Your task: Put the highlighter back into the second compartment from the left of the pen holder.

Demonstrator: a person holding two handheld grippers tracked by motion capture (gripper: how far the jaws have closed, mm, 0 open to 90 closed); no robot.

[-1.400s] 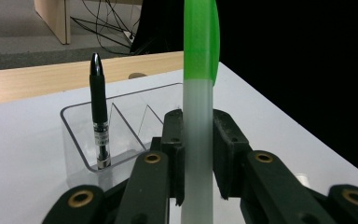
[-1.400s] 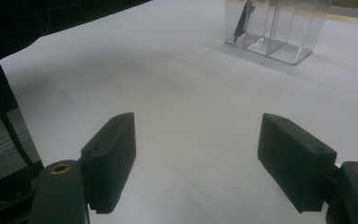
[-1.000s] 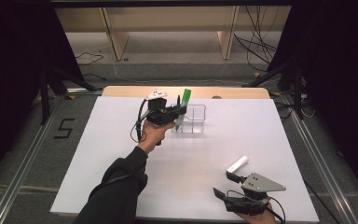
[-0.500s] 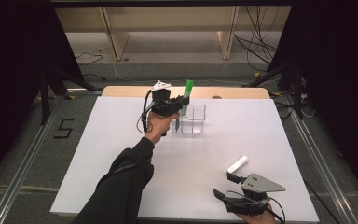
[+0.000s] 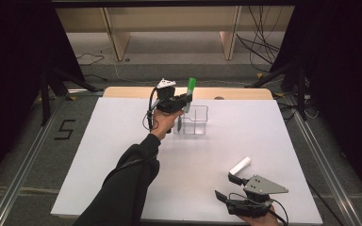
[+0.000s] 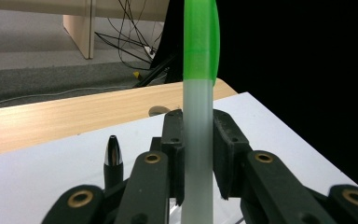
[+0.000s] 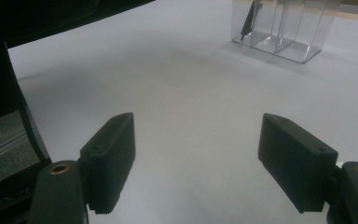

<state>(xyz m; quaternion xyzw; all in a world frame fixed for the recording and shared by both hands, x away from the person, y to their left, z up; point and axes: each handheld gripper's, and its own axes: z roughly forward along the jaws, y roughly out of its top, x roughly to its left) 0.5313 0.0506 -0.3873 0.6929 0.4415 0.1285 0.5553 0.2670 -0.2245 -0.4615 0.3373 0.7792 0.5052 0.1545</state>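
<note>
A green-capped marker is pinched upright between the jaws of the left gripper, cap upward, and is held over the clear organiser that stands toward the far edge of the table, its lower end just above the compartments. A dark pen is already leaned in the organiser's left compartment; its tip is seen beside the jaws in the left gripper view.

The step in hand is judged to be the lowering of the marker into a compartment. It would be done best with the barrel kept vertical and centred over one open cell — clear of the thin walls and of the pen — and the grip let go only once the lower end is well inside, so that the light box is not tipped or pushed.

The right gripper is rested near the table's near edge with its jaws spread and nothing between them; a white cylinder lies just beyond it.

The work is laid on a plain white board — matte and uncluttered — over a wooden tabletop. Beyond it, grey carpet, loose cables and pale furniture legs are seen, with dark curtains at both sides.
</note>
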